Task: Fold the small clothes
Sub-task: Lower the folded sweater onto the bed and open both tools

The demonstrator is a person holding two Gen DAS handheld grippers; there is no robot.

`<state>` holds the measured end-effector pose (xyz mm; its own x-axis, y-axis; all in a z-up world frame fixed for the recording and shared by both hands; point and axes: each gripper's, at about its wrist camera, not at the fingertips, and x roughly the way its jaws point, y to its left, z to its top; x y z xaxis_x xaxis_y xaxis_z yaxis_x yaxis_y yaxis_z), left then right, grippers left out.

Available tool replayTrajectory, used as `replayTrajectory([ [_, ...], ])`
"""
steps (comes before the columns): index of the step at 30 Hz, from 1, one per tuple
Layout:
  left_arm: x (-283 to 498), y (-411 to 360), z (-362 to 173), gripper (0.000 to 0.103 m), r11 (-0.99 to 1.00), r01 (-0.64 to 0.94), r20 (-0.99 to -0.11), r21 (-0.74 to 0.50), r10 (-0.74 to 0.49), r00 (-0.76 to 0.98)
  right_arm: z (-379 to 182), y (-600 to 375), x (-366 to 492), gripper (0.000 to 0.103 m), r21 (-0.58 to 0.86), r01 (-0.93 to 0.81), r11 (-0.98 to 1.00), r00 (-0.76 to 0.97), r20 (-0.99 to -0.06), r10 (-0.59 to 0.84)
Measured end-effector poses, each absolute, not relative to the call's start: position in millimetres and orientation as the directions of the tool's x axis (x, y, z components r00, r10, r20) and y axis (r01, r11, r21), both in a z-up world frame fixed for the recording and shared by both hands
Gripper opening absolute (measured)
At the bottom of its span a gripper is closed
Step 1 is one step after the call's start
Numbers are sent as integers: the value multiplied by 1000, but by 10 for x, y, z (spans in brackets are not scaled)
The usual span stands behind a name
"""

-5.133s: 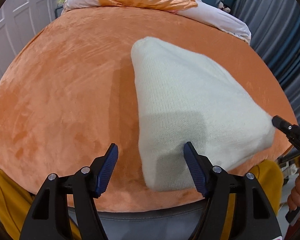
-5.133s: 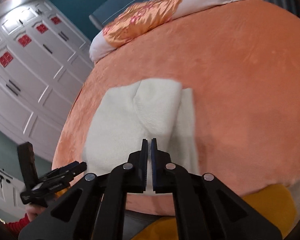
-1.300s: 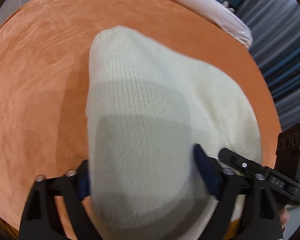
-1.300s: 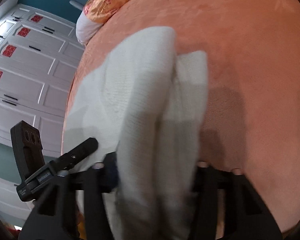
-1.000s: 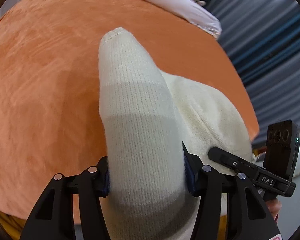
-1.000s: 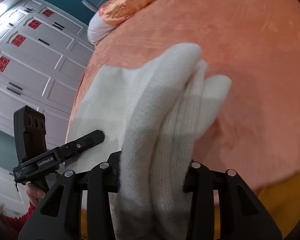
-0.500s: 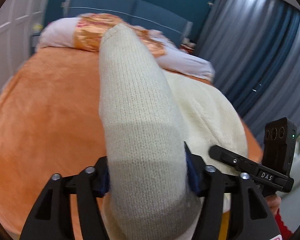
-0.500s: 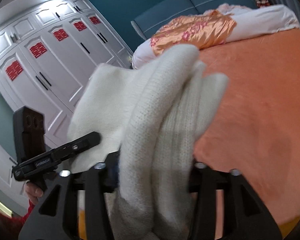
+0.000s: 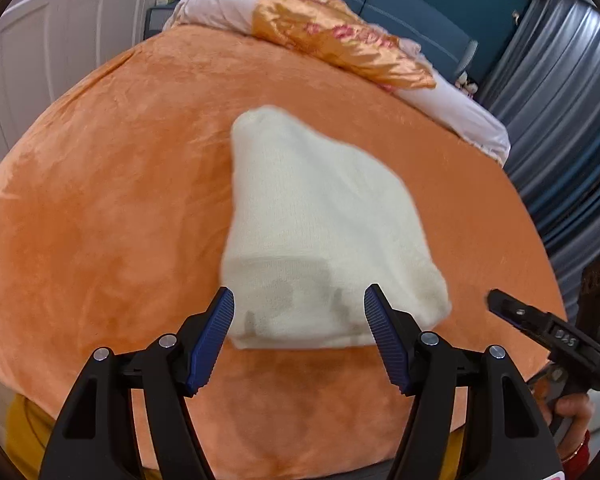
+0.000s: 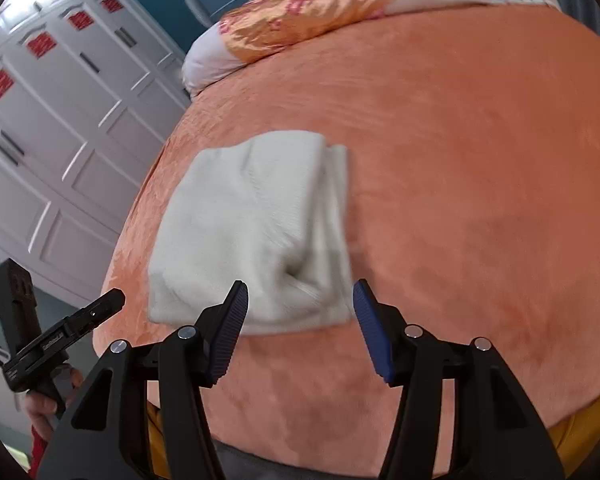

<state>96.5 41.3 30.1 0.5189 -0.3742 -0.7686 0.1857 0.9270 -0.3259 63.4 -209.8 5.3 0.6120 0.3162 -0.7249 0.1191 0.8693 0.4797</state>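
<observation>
A cream knitted garment, folded into a thick bundle, lies flat on the orange plush bed cover. My left gripper hovers at its near left end. The blue pads stand apart, clear of the cloth, and the jaws are closing slightly. In the right wrist view the same garment shows its layered right edge. My right gripper is at the near right end, pads off the knit, jaws also closing a little. The garment's near edge shows between each pair of fingertips, untouched.
An orange satin pillow and white bedding lie at the head of the bed. White wardrobe doors stand on the left, grey-blue curtains on the right. Yellow fabric hangs below the bed's near edge.
Half a second ago both grippers held the bundle lifted, with their pads on it. Now it lies on the bed, both have let go, and they have pulled back towards the near edge.
</observation>
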Motion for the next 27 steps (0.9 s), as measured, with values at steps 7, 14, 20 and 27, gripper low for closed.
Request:
replayTrajectory([
  [7,1173,259,101,66,947,205,-819,-246,-317,479,-213,-1865,1013,55,452,102,886,529,-779,336],
  [14,1183,353,-133,66,963,162,-852,-217,-268,450,-108,-1686,892,8,433,31,901,543,-764,349],
  [20,1161,286,-448,65,967,178,-882,-182,-241,406,-599,-1662,914,9,307,95,947,446,-863,235],
  [27,1033,209,-346,64,978,181,-881,-99,-171,442,-292,-1414,769,14,177,77,981,501,-858,115],
])
